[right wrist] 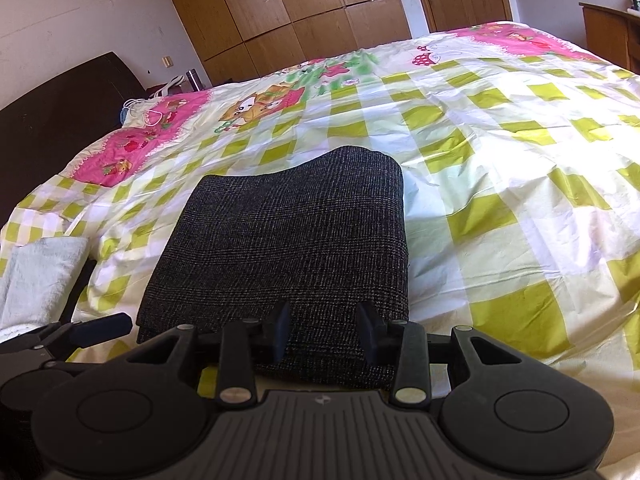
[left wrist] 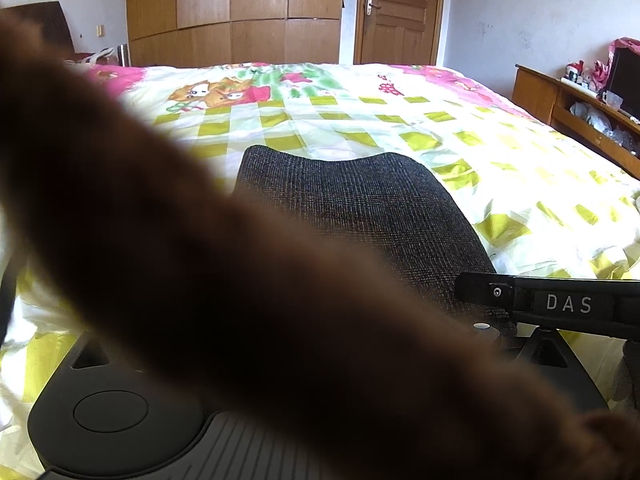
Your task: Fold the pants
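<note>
- Right hand-held gripper (right wrist: 325, 334): fingers spread, a clear gap between them, nothing pinched. Tips sit just above the near edge of the pants.
- Left hand-held gripper: fingers hidden in its own view by a blurred brown sleeve (left wrist: 200, 264) crossing close to the lens; cannot tell whether spread or pressed together. In the right wrist view a black finger (right wrist: 102, 329) shows at the left edge, beside the pants' near left corner.
- Pants (right wrist: 280, 248): dark grey woven cloth, folded into a compact rectangle, lying flat on the bed just ahead of both grippers.
- White towel (right wrist: 40, 276) at the bed's near left edge.
- Bed (right wrist: 500, 184): cover in green-and-white checks with pink cartoon border.
- Far: wooden wardrobe (left wrist: 236, 12), then wooden door (left wrist: 400, 12), shut.
</note>
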Motion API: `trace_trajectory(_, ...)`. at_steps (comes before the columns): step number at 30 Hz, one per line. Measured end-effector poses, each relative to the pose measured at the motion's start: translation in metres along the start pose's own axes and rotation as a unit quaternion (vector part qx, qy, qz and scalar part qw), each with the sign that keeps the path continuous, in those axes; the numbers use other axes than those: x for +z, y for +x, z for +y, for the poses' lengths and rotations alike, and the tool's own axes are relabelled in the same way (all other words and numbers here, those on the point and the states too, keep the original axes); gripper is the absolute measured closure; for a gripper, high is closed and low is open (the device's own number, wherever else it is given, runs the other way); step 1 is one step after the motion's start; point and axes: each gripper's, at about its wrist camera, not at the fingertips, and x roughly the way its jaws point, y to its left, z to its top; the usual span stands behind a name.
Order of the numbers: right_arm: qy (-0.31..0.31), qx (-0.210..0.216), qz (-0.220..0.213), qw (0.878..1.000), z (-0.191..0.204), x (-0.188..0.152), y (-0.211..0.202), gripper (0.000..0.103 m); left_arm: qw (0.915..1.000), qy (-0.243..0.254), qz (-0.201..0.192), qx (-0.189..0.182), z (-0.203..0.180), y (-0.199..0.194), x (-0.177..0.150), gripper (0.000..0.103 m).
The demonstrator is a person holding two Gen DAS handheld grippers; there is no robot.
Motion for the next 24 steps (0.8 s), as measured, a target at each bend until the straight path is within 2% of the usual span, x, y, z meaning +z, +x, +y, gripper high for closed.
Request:
trace_trajectory(8, -0.022, -0.011, -0.01, 1.0, 0.006, -0.004, -0.001, 0.053, 0.9986, -0.05, 0.01, 0.013, 0.018, 0.004, 0.001, 0.0)
trace_trajectory(17, -0.058, -0.037, -0.013, 0.998, 0.019, -0.008, -0.008, 0.053, 0.999, -0.021, 0.021, 0.034, 0.011, 0.004, -0.001, 0.0)
trace_trajectory(24, -0.051, -0.047, -0.003, 0.998, 0.026, -0.017, -0.02, 0.053, 0.9993, -0.023, 0.023, 0.021, 0.012, -0.007, -0.003, 0.0)
